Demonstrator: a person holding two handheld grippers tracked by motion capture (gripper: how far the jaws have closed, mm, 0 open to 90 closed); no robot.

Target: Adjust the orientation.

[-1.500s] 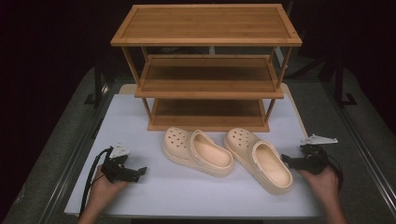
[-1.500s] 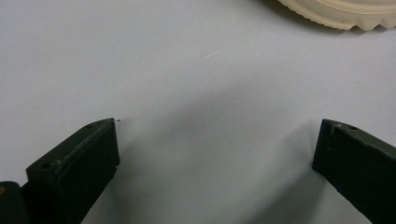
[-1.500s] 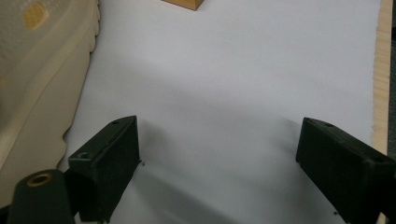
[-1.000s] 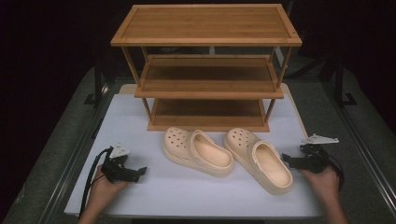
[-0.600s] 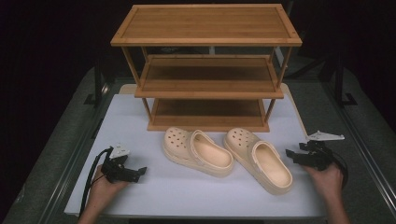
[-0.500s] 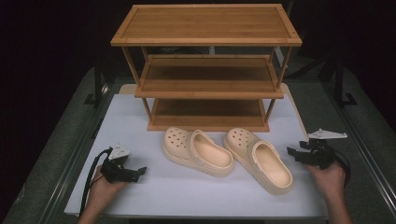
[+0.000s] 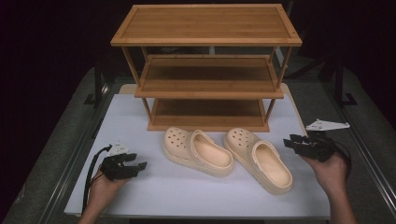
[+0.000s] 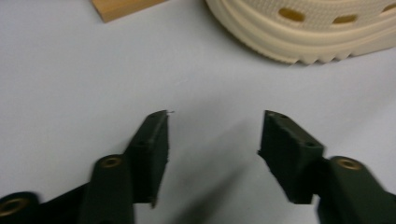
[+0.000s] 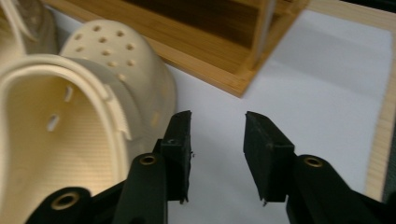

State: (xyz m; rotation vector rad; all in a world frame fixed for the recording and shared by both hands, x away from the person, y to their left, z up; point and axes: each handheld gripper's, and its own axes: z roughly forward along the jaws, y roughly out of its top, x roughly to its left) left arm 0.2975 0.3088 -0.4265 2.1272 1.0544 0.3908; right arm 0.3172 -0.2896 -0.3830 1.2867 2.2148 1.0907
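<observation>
Ahead of me stands the three-tier wooden rack (image 7: 206, 70), all its shelves bare, at the far side of the white surface (image 7: 187, 196). Just in front of its bottom shelf lie the two cream clogs, toes toward the rack: the left clog (image 7: 198, 151) and the right clog (image 7: 259, 159), close beside each other but apart. They look like moulded foam, so I judge them light, springy and a little grippy rather than slick; the raised heel rim or the side wall of the opening seems the firmest place to pinch. My right claw (image 7: 290, 142) hangs just beside the right clog's outer wall, its jaws just narrowed, a gap left, nothing between them. My left claw (image 7: 138, 165) sits well left of the left clog, jaws likewise drawn partway in and empty.
</observation>
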